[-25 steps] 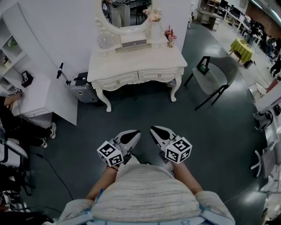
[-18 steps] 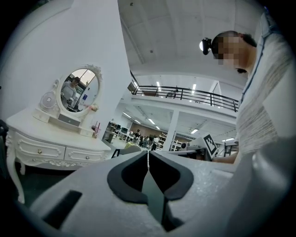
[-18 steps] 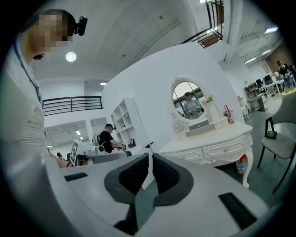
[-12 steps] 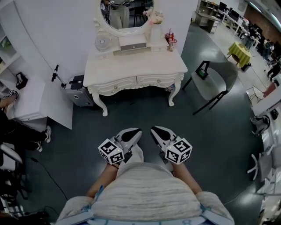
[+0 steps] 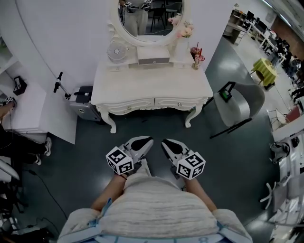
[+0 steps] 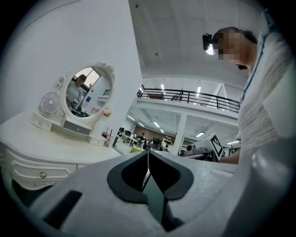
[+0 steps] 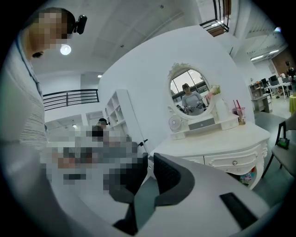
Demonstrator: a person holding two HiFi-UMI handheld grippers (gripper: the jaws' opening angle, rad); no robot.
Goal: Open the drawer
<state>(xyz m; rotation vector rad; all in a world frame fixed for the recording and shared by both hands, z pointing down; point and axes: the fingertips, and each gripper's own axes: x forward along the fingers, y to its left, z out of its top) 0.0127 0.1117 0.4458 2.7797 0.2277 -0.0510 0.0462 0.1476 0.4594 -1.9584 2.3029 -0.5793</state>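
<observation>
A white dressing table (image 5: 152,85) stands ahead against the wall, with two shut drawers side by side in its front, the left drawer (image 5: 129,106) and the right drawer (image 5: 176,102), each with a small knob. My left gripper (image 5: 145,141) and right gripper (image 5: 166,142) are held close to my body, side by side, well short of the table. Both are shut with nothing between the jaws. One drawer knob (image 6: 42,175) shows in the left gripper view, past my left gripper (image 6: 148,155). The drawer fronts (image 7: 234,162) show right of my right gripper (image 7: 149,159).
On the tabletop stand an oval mirror (image 5: 151,14), a small fan (image 5: 117,50), a little drawer box (image 5: 153,54) and a cup with straws (image 5: 196,56). A grey chair (image 5: 235,107) sits right of the table, a grey case (image 5: 81,105) and a white desk (image 5: 28,114) left.
The dressing table has come nearer and sits more centred ahead. Both grippers keep the same pose in front of my body, still shut.
</observation>
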